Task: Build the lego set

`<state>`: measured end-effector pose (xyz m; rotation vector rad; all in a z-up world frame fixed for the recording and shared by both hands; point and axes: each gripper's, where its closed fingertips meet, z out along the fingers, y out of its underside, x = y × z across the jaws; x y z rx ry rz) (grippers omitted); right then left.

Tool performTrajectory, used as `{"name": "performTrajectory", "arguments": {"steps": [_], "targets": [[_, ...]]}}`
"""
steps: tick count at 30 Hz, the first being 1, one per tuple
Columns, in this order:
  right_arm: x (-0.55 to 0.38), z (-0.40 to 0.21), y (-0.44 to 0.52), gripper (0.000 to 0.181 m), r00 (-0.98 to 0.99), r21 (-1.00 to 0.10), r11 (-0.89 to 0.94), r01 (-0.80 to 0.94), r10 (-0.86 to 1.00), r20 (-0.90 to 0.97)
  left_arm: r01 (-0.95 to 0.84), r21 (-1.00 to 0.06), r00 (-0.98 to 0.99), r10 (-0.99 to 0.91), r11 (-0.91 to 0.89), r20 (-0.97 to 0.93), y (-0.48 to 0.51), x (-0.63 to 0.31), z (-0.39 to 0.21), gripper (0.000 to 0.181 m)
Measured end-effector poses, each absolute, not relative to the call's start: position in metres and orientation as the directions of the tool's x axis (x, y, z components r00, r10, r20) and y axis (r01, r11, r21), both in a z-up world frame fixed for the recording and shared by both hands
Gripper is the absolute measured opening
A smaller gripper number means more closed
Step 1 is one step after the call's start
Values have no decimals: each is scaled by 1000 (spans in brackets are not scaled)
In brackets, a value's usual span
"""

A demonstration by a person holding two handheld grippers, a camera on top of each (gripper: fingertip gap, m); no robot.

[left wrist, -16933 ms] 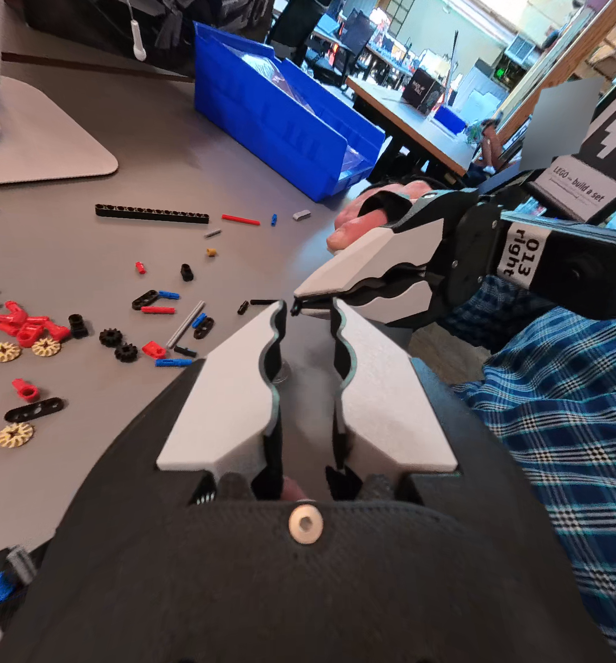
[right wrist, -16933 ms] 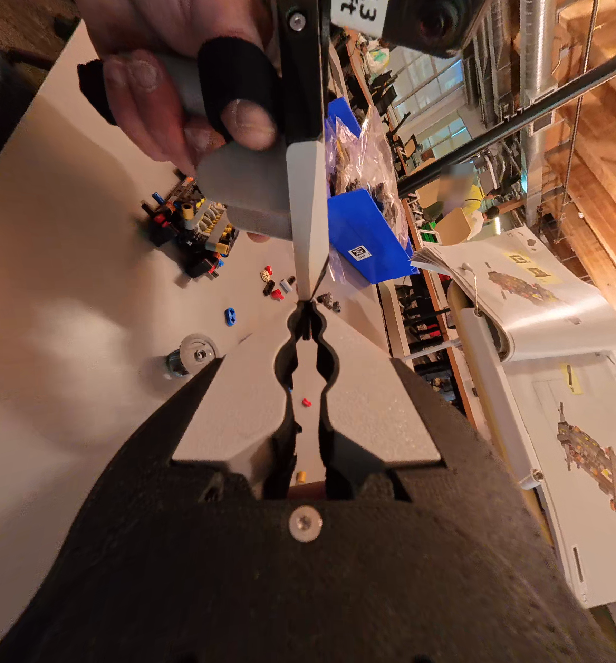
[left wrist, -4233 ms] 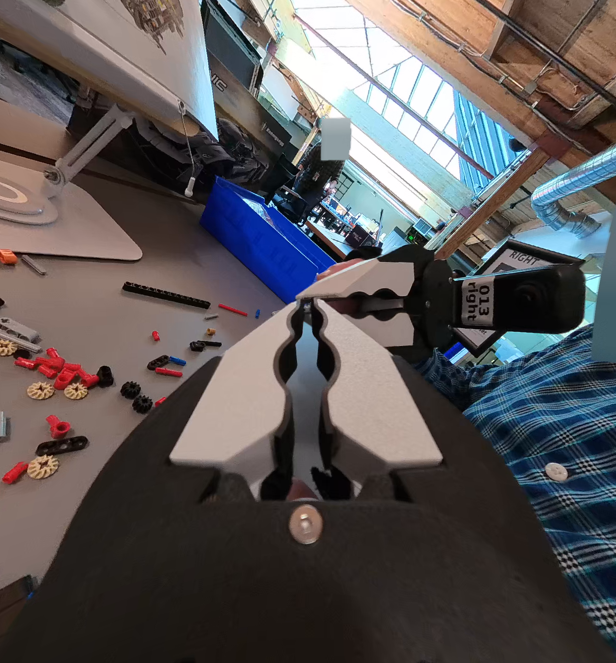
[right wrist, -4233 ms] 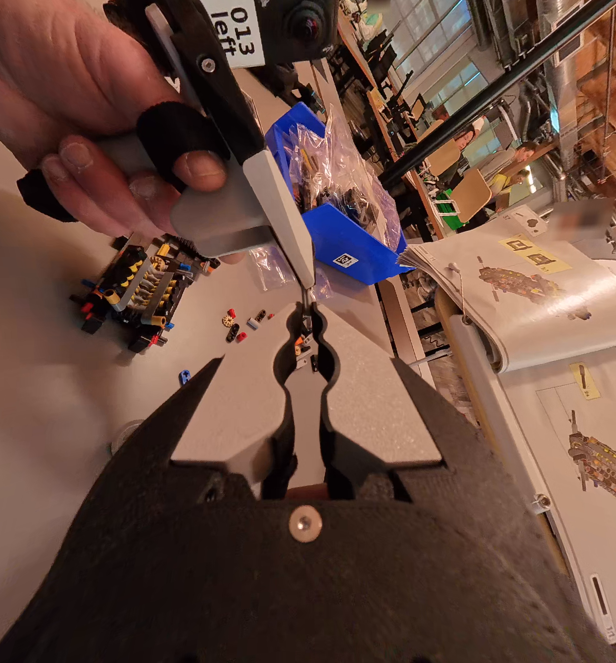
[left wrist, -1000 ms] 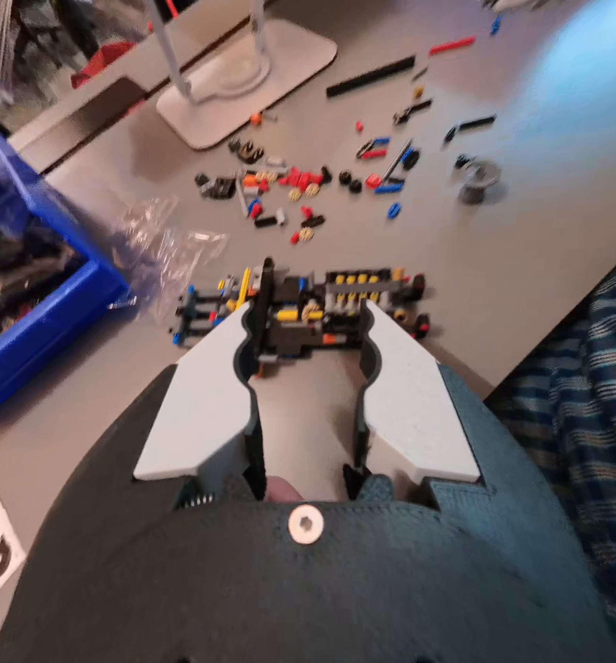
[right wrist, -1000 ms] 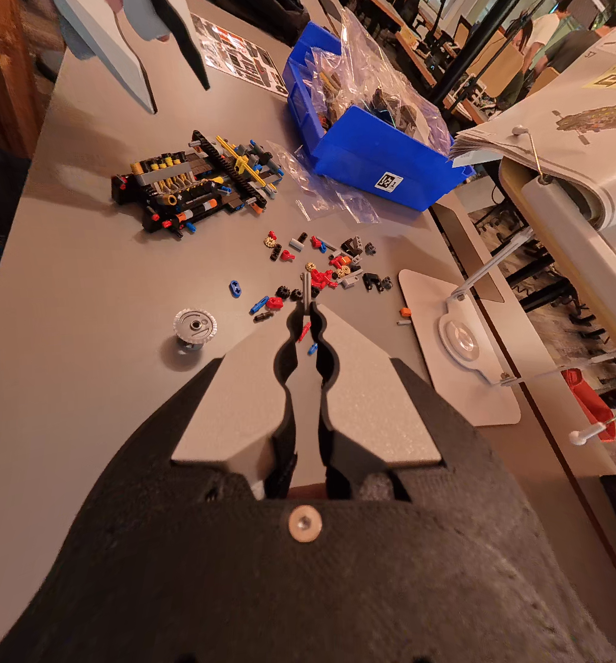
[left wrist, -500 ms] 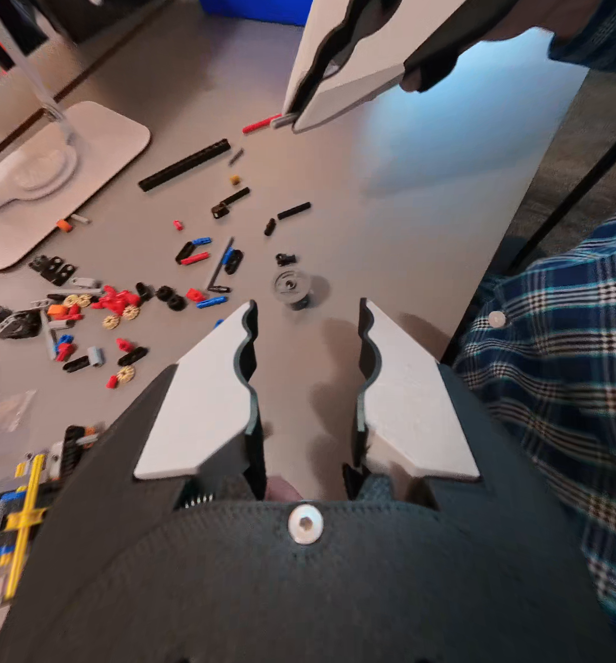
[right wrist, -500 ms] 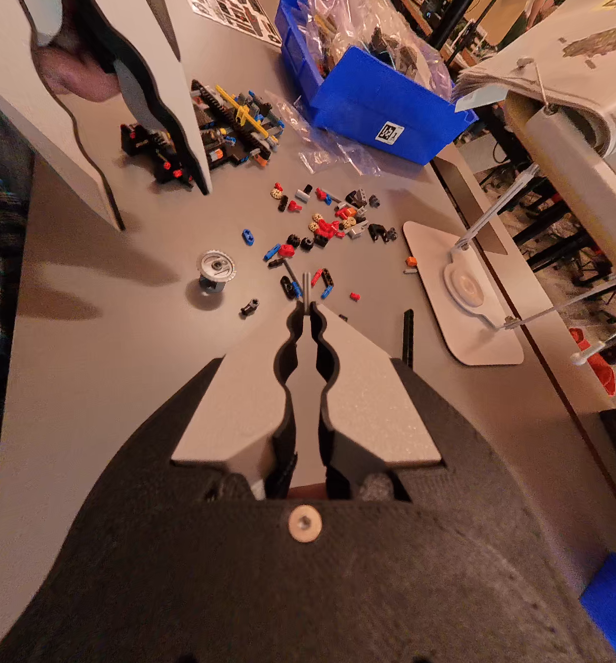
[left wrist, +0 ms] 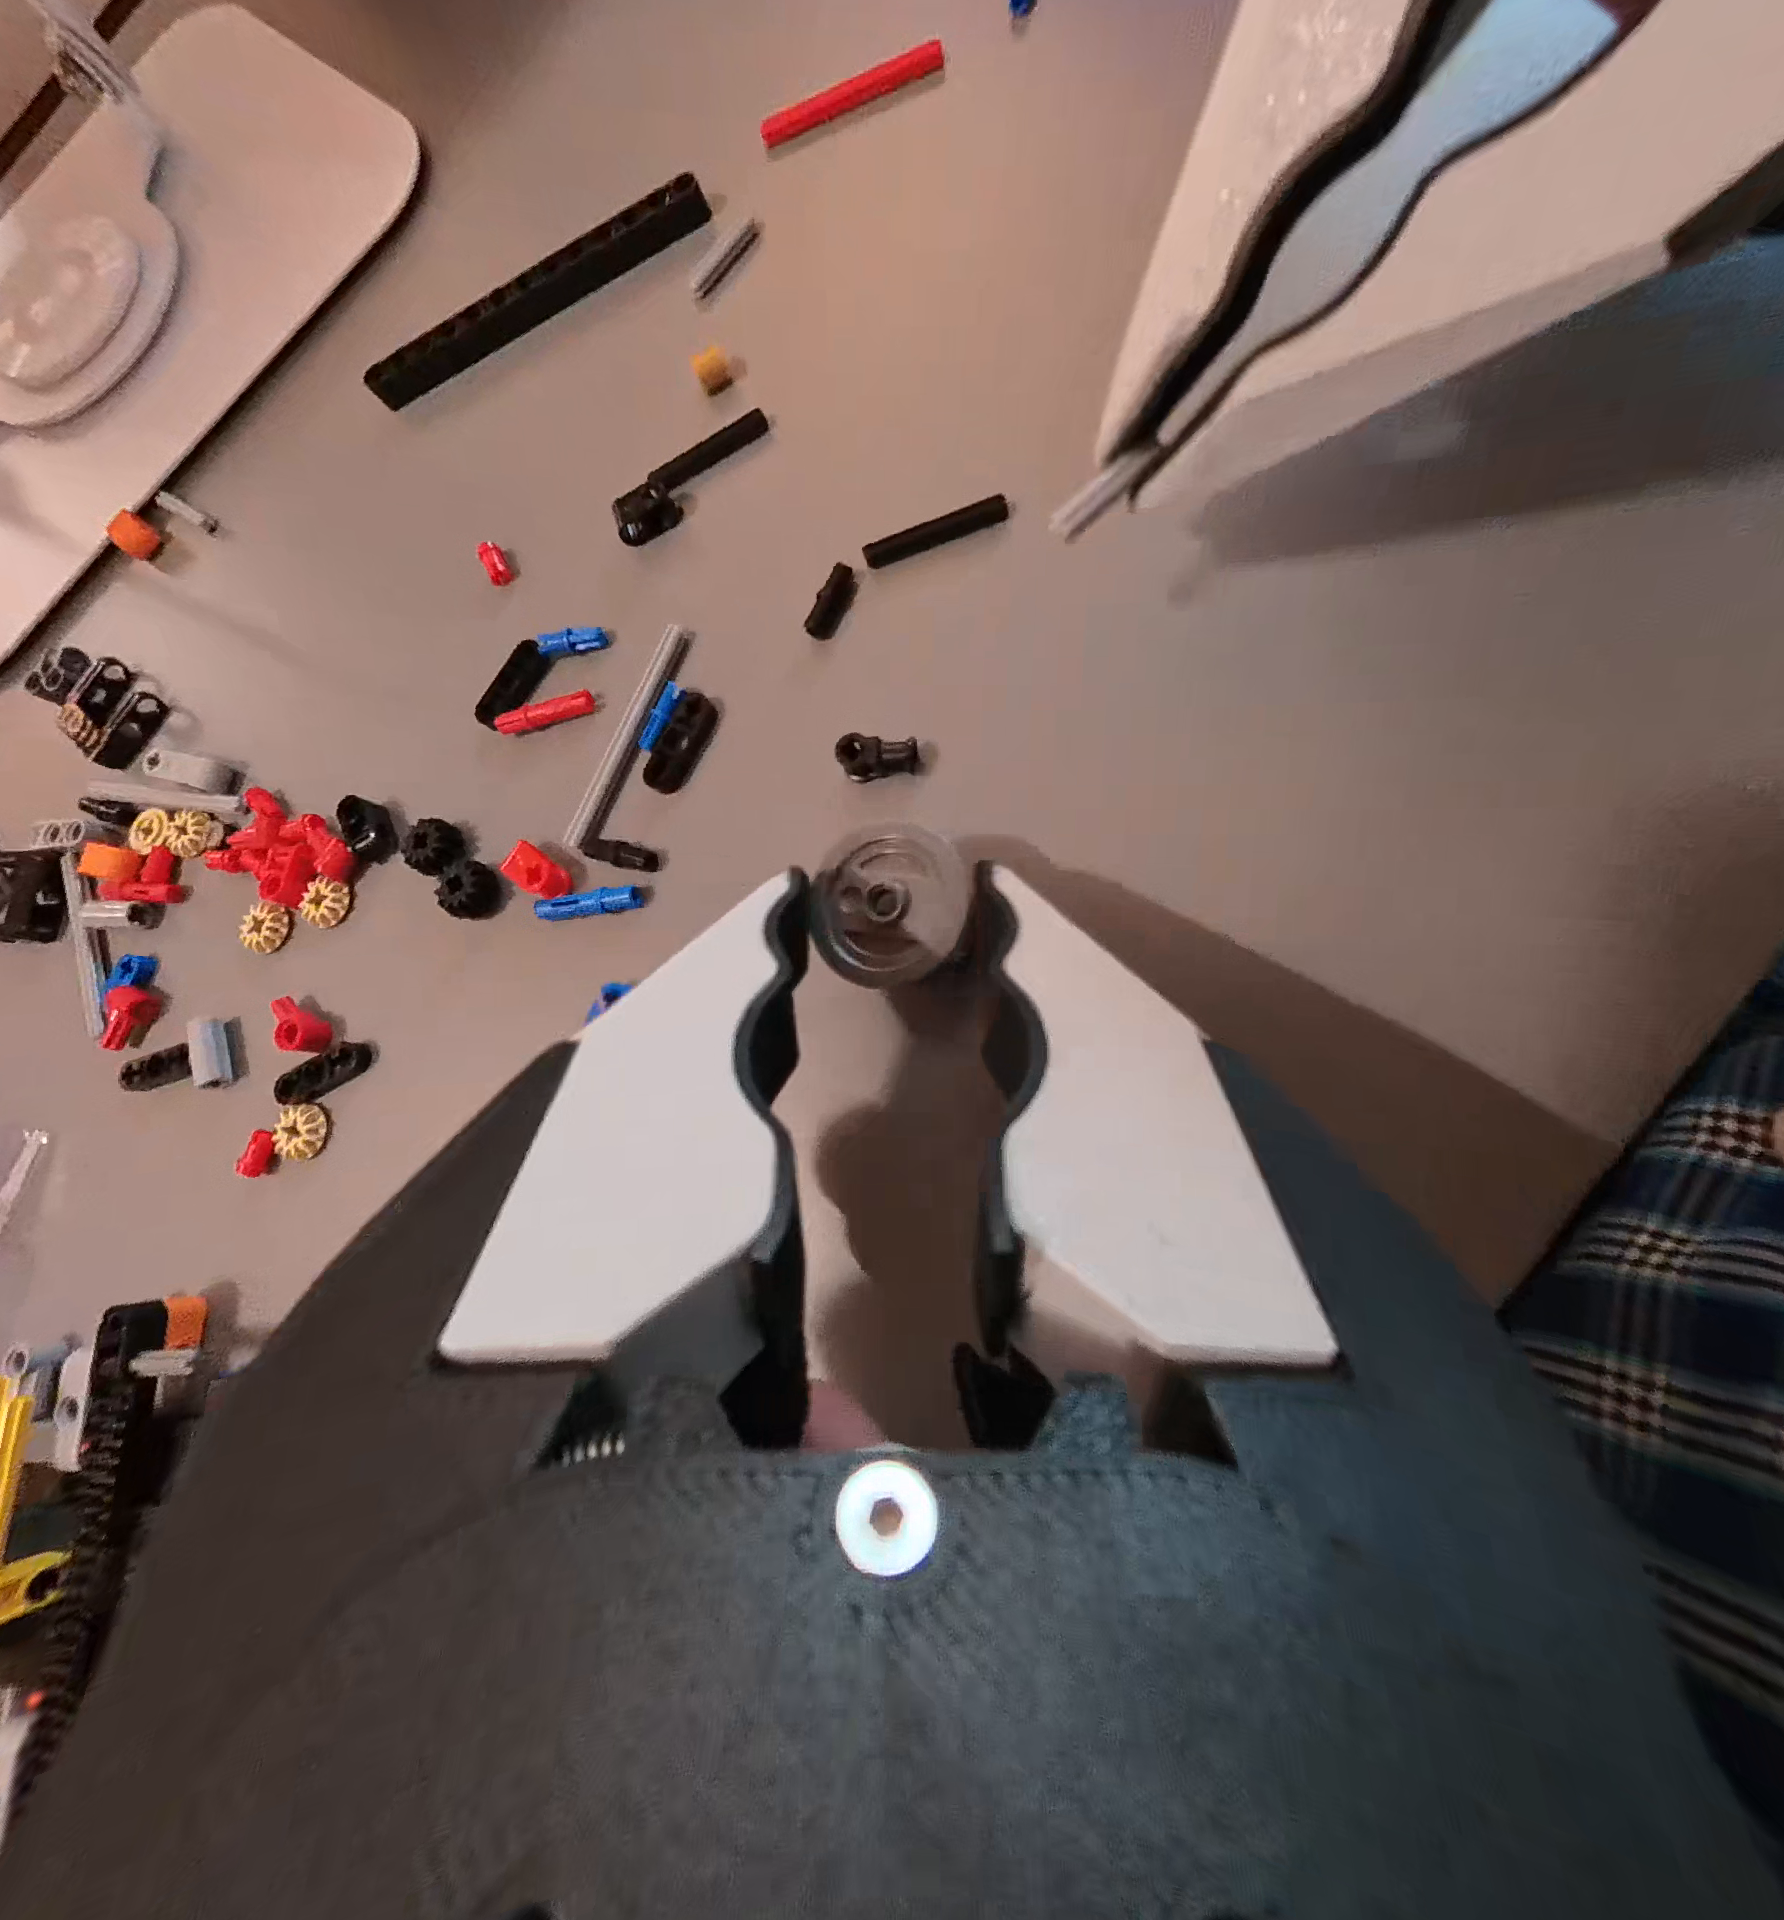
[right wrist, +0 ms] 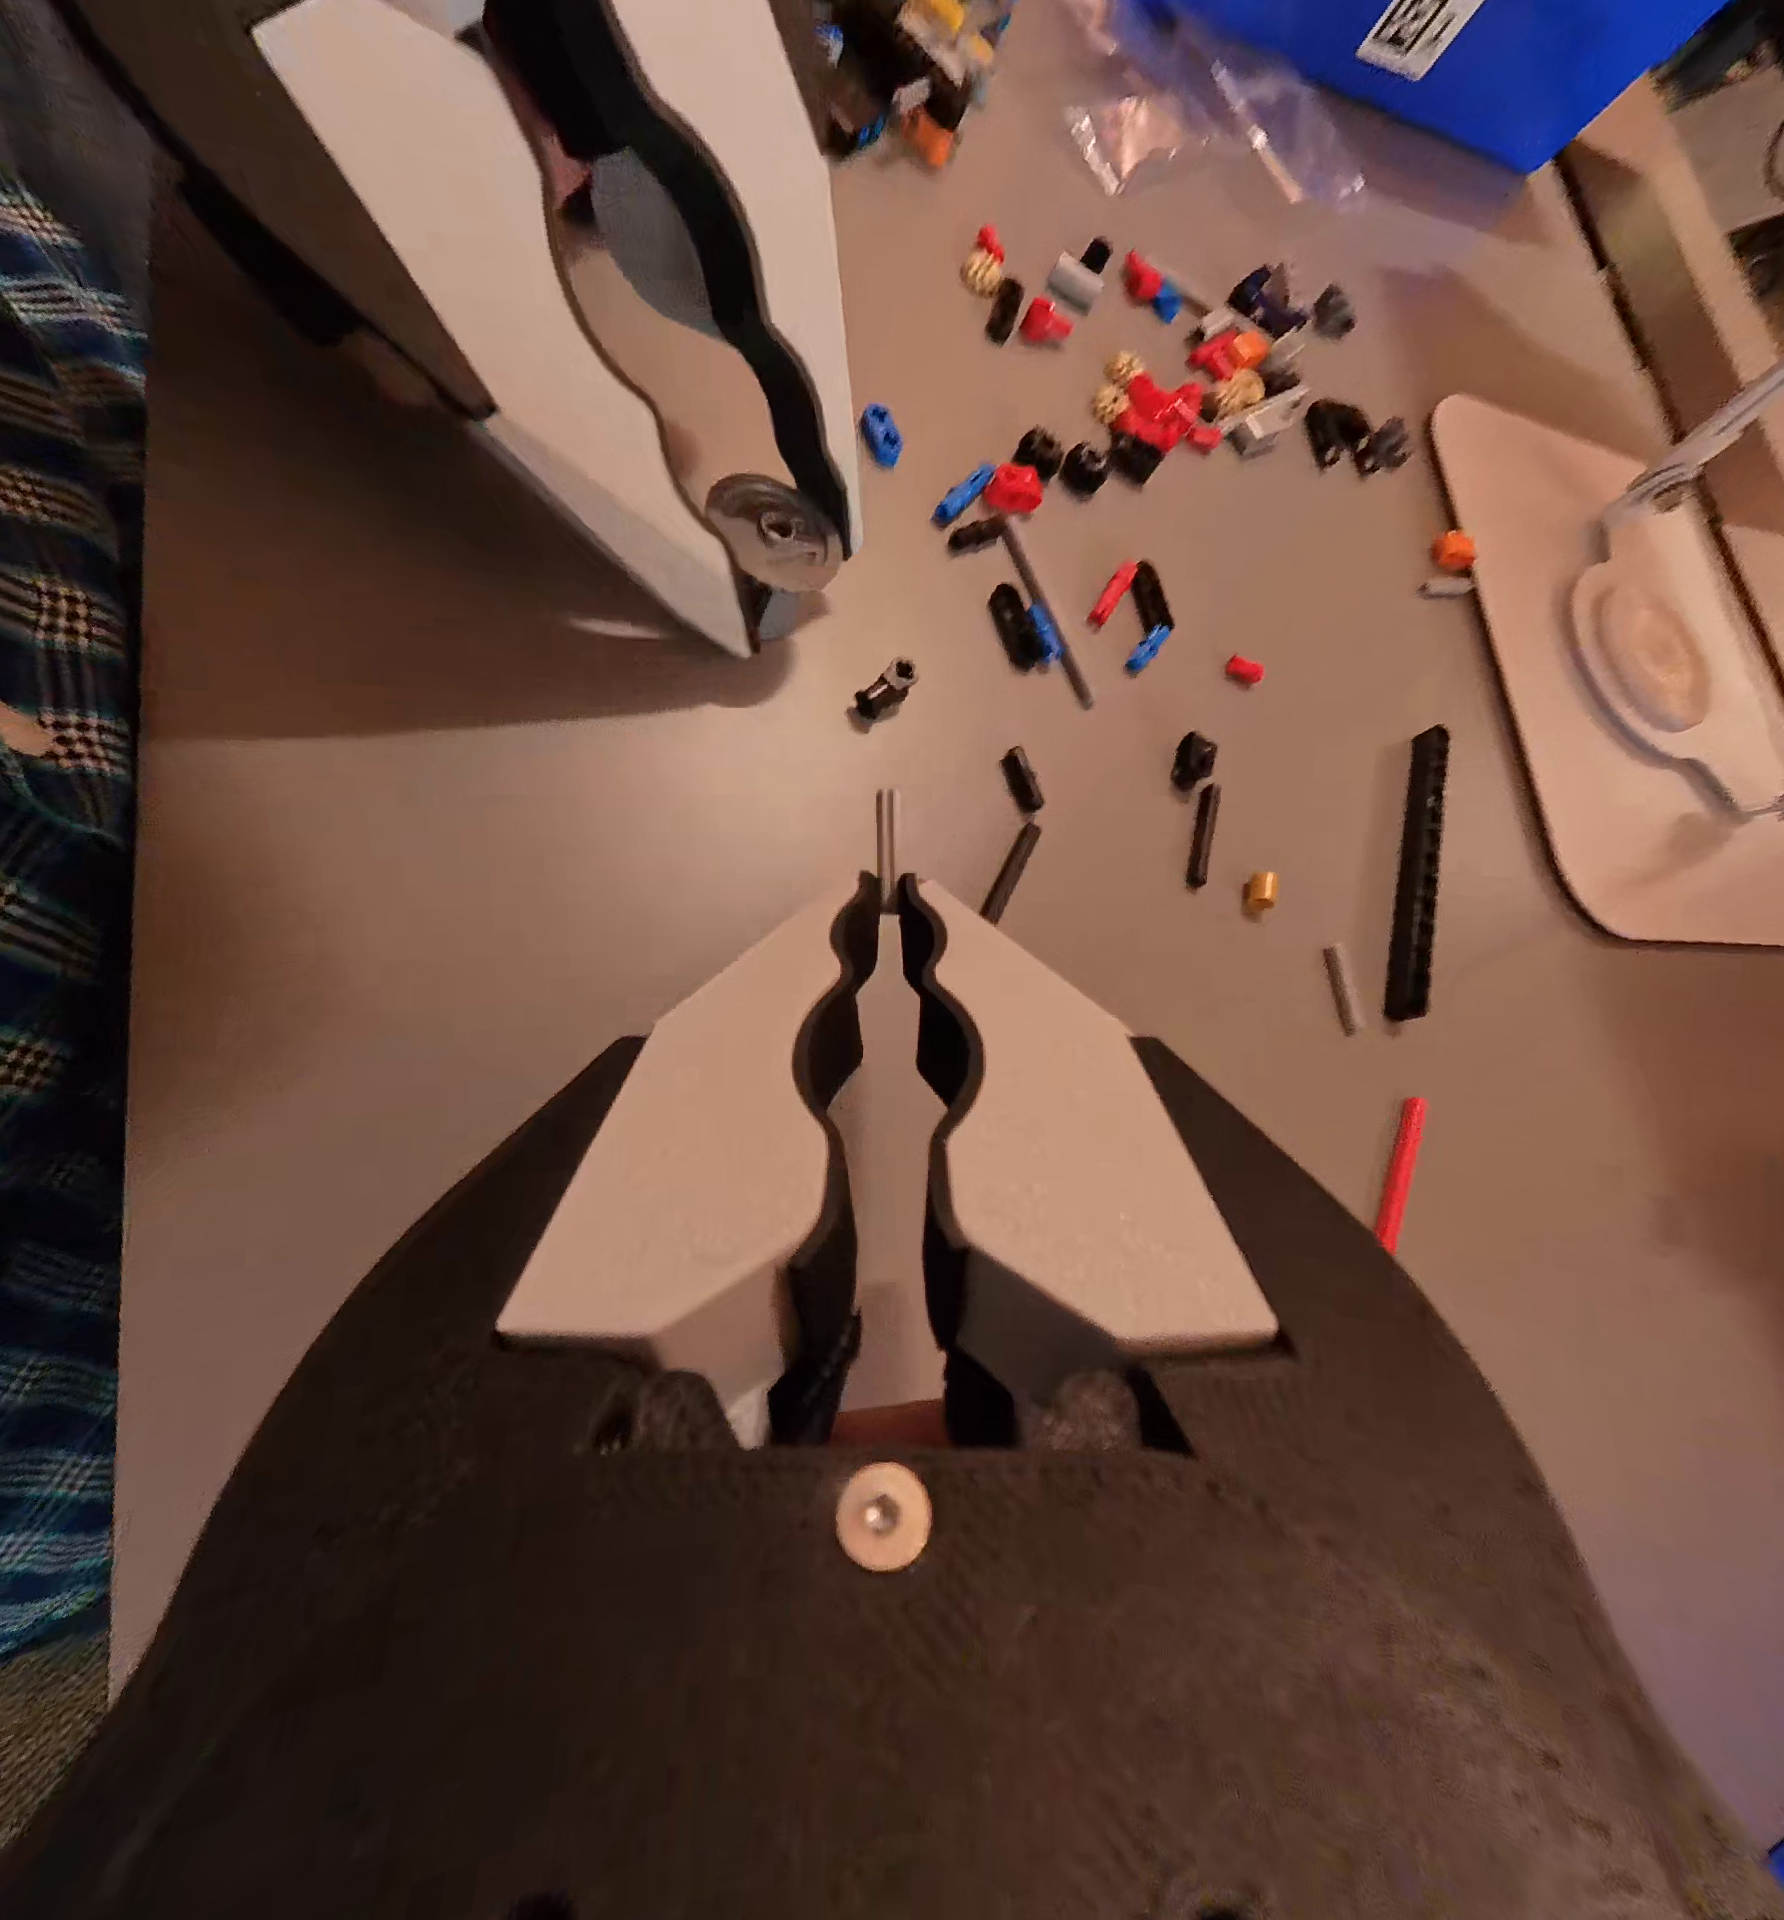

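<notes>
Left gripper [left wrist: 888, 899]: lowered to the table [left wrist: 1283, 779], fingertips at either side of the grey wheel [left wrist: 890, 920], jaws parted to about the wheel's width; contact with its rim cannot be confirmed. Right gripper [right wrist: 889, 891]: jaws closed on a thin grey axle [right wrist: 887, 836] that sticks out past the tips. It hangs above the table, just beside the wheel, tips pointing toward it. A plaid sleeve [left wrist: 1698, 1299] sits behind the left gripper.
</notes>
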<state>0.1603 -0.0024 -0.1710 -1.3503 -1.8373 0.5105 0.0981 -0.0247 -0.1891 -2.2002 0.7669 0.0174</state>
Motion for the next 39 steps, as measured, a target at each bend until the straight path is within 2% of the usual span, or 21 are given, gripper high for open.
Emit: {"name": "performTrajectory", "arguments": {"steps": [5, 16, 20, 23, 26, 29, 36, 39], "targets": [[159, -193, 3, 2, -132, -659, 304, 688, 945, 298, -496, -704, 839, -490, -508, -238, -20, 95, -188, 28], [149, -188, 11, 11, -80, -702, 179, 689, 982, 171, -265, -837, 914, -402, -480, -59, -16, 83, -158, 27], [142, -170, 11, 8, -80, -743, 182, 644, 982, 171, -102, -893, 923, -377, -438, 80, -16, 80, -137, 27], [130, -148, 14, 7, -61, -789, 187, 585, 980, 188, 116, -924, 878, -398, -364, 267, -16, 77, -108, 27], [111, -116, 7, 12, -66, -852, 228, 470, 972, 224, 385, -868, 757, -430, -315, 492, -17, 65, -79, 27], [90, -86, -3, 19, -62, -872, 314, 377, 947, 314, 542, -788, 652, -446, -291, 613, -17, 50, -63, 27], [46, -62, -28, 36, -52, -757, 579, 301, 803, 594, 679, -662, 504, -455, -318, 735, -16, 47, -51, 27], [39, -62, -31, 28, -52, -738, 608, 293, 781, 623, 693, -637, 479, -445, -338, 757, -15, 48, -53, 27]]}}
